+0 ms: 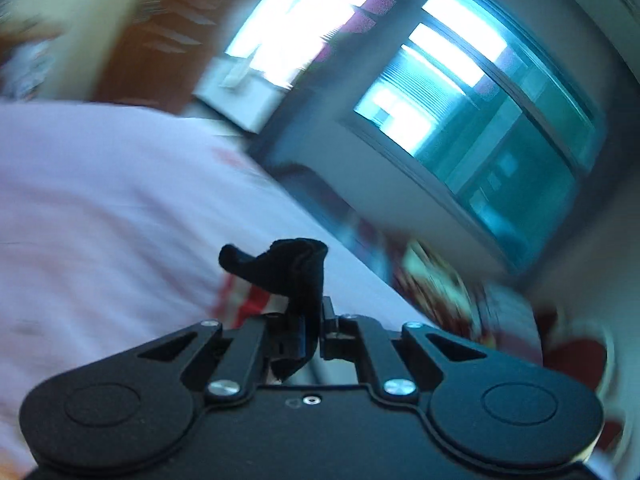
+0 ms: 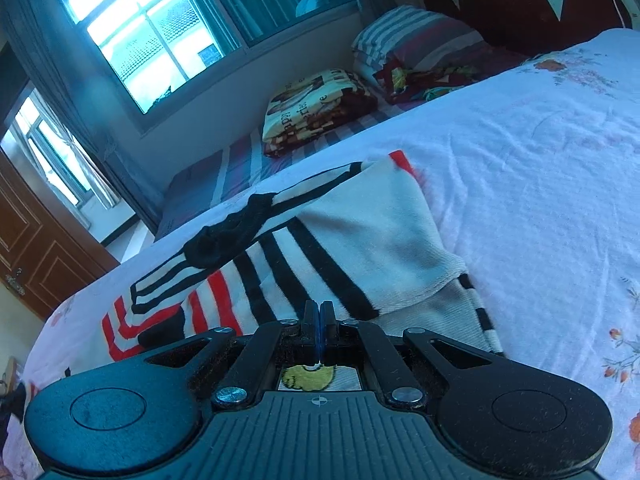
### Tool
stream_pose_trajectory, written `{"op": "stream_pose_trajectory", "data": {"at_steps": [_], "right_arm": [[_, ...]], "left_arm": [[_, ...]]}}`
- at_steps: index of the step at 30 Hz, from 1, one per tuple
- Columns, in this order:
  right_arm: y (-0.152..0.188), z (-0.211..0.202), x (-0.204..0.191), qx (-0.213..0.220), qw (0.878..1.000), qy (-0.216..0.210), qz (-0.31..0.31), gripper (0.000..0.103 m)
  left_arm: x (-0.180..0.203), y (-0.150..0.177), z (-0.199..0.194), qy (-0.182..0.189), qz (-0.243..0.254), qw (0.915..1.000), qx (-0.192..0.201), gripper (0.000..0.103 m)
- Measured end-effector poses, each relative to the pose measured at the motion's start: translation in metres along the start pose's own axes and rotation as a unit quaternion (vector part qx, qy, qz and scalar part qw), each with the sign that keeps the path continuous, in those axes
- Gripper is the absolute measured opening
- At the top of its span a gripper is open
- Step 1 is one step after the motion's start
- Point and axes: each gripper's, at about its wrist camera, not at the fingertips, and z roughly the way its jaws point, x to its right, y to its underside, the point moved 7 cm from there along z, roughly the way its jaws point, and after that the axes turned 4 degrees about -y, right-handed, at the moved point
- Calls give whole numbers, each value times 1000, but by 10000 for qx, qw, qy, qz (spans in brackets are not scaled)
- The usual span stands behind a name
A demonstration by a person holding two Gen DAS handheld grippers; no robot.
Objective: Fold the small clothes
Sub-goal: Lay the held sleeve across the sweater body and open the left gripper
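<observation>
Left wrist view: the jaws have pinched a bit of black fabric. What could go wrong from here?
The left gripper holds only a bunched edge of black fabric, so it may slip out when lifted. The striped garment lies rumpled on the bedsheet, so a fold may come out crooked.

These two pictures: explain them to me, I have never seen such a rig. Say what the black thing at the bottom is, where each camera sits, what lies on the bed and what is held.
The black shape is a hand-held two-finger gripper; a person carries one in each hand, each with a camera looking along its fingers. The blurred picture is from the left gripper, which is shut on a black piece of cloth. The sharp one is from the right gripper, shut with nothing visibly between its fingers. On the bed's white floral sheet lies a small garment, cream with black and red stripes. Folded blankets and a striped pillow lie beyond.
</observation>
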Motion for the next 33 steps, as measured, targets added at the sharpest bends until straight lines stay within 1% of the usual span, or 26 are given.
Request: {"op": "stream_pose_trajectory", "data": {"at_steps": [2, 5, 8, 11, 14, 18, 20, 22, 23, 24, 26, 27, 28, 30, 31, 33], "right_arm": [[-3, 0, 4, -17, 10000, -56, -78, 0], [-10, 0, 12, 38, 9998, -92, -150, 0], [-17, -3, 24, 75, 9997, -212, -7, 0], [-22, -5, 34, 75, 9996, -258, 28, 0], [-28, -7, 44, 102, 9995, -296, 67, 0], [-34, -9, 58, 92, 9993, -345, 126, 0], [-35, -10, 65, 74, 9993, -348, 140, 0], [-36, -10, 72, 37, 9993, -344, 162, 0], [-36, -10, 74, 18, 9992, -345, 176, 0], [-36, -10, 76, 5, 9992, -355, 196, 0], [-38, -9, 80, -18, 9991, -356, 243, 0], [-38, -8, 80, -21, 9991, -344, 261, 0], [-39, -6, 80, -26, 9990, -353, 269, 0], [-40, -2, 76, -61, 9987, -428, 266, 0], [-40, 1, 73, -72, 9985, -469, 280, 0], [-40, 8, 66, -108, 9976, -594, 329, 0]], "left_arm": [[48, 23, 14, 176, 453, 9986, -229, 5], [112, 60, 34, 441, 866, 9938, -542, 5], [165, 94, 50, 636, 1227, 9871, -804, 5], [203, 116, 74, 759, 1600, 9789, -1024, 5], [237, 140, 84, 841, 2050, 9694, -1062, 5], [283, 181, 92, 926, 2622, 9533, -1175, 5], [292, 192, 94, 963, 2767, 9481, -1235, 5], [303, 212, 90, 1015, 2875, 9415, -1436, 6], [309, 221, 92, 1050, 2960, 9358, -1601, 10], [314, 230, 94, 1071, 3057, 9302, -1724, 18], [322, 245, 96, 1144, 3191, 9228, -1831, 56], [325, 252, 93, 1226, 3207, 9216, -1811, 63], [325, 255, 88, 1317, 3207, 9215, -1754, 66], [321, 251, 76, 1429, 3199, 9230, -1591, 65], [315, 247, 70, 1439, 3183, 9248, -1510, 64], [293, 233, 52, 1314, 3137, 9318, -1270, 64]]}}
